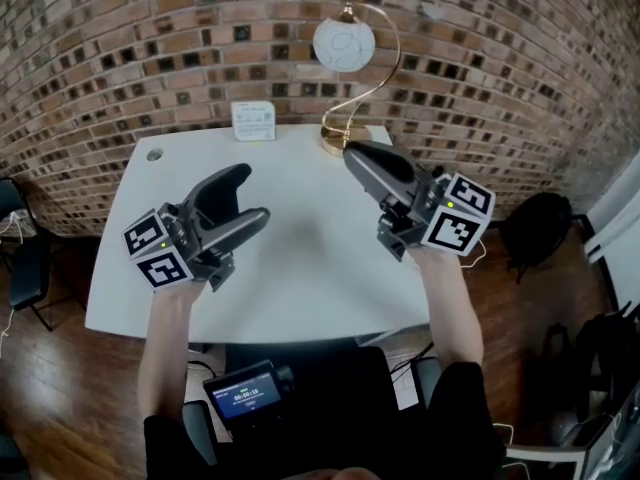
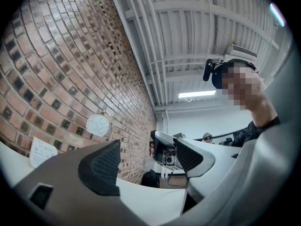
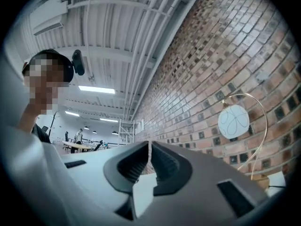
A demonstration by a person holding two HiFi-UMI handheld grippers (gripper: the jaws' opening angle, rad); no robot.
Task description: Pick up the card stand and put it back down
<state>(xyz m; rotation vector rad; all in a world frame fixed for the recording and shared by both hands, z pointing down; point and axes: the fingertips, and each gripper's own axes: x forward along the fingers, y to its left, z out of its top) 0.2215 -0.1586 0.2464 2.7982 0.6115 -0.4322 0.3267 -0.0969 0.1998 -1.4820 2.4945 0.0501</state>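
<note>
- small white card stand [image 1: 253, 120] stands at the white bench's [image 1: 300, 278] far edge, beside a gold lamp [image 1: 344, 44].
- left gripper [image 1: 252, 194]: jaws gape wide, empty.
- right gripper [image 1: 352, 152]: jaws pressed together, holding nothing.

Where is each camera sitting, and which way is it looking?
Head view: on the person's head, facing down at the white table; forearms, left tool, right tool show.
Left gripper view: on the left tool, facing along its open jaws, up at brick wall and ceiling; right tool and the person show.
Right gripper view: on the right tool, facing along its shut jaws, up at wall and ceiling; the person shows.
Shared: lamp in all three; card stand in head and left gripper views.
</note>
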